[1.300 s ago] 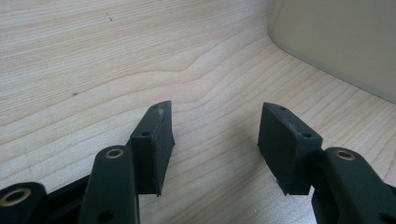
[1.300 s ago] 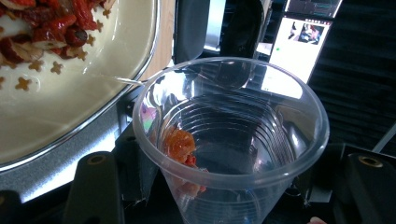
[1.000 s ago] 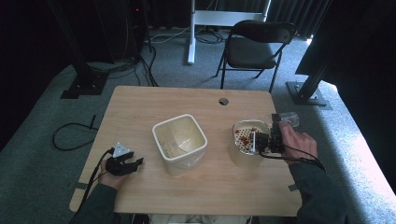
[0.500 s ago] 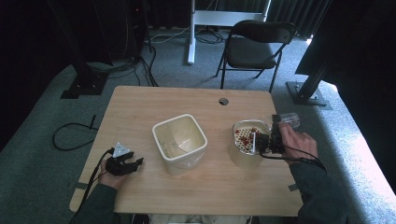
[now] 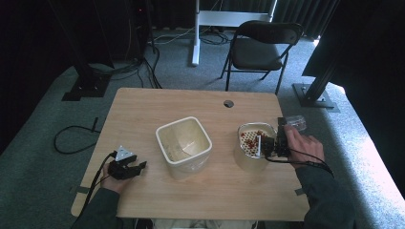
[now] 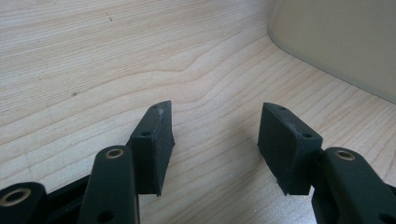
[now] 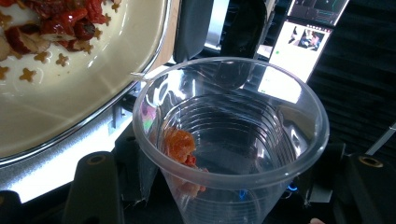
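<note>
My right gripper (image 5: 286, 125) is shut on a clear plastic cup (image 5: 297, 122), held tilted beside a cream container (image 5: 242, 153) that holds red pieces and small tan bits. In the right gripper view the cup (image 7: 261, 154) sits between the jaws with its mouth toward the camera. An orange-red piece (image 7: 179, 143) sticks to its inner wall, and the container's rim (image 7: 140, 79) is at upper left. My left gripper (image 5: 138, 167) rests on the table at the lower left. Its jaws (image 6: 215, 135) stand open over bare wood.
A square cream bin (image 5: 165, 131) stands mid-table; its wall (image 6: 336, 42) is close to my left gripper. The wooden table (image 5: 143, 109) has a round cable hole (image 5: 229, 103) near its far edge. A black chair (image 5: 262, 45) stands behind the table.
</note>
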`<state>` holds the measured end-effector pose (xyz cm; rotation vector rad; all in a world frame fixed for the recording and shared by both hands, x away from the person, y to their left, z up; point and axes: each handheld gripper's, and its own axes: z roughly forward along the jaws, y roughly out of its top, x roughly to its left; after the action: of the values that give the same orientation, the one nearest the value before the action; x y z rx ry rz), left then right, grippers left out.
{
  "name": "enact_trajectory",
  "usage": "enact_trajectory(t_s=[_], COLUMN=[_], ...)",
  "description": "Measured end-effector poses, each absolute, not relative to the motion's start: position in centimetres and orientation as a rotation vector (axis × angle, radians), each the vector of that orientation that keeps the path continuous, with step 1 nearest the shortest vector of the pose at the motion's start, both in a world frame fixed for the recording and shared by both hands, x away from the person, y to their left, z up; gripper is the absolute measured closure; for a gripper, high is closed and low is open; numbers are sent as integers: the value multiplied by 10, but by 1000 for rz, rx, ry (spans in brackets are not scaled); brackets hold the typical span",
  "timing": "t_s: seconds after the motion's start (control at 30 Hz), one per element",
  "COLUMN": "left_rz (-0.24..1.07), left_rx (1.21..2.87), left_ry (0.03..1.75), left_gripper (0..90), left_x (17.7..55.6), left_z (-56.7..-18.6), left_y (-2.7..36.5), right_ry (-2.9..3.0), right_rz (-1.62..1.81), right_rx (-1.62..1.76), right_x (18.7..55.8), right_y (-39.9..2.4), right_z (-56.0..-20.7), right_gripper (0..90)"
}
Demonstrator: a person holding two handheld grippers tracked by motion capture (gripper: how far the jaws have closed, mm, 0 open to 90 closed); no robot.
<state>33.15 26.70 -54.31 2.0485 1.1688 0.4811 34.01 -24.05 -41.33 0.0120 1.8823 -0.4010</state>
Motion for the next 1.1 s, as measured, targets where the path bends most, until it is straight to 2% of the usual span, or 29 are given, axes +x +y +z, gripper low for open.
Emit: enact_trajectory(t_s=[1.1], left_rz=[481], left_rx=[2048], left_ry=[1169], left_gripper=[460], left_x=[332], left_z=[-543], left_y=[267], right_ry=[1894], right_rz=[-364], right_rx=[36], right_x=[339], right_y=[-243], right_z=[-416], right_gripper=[342])
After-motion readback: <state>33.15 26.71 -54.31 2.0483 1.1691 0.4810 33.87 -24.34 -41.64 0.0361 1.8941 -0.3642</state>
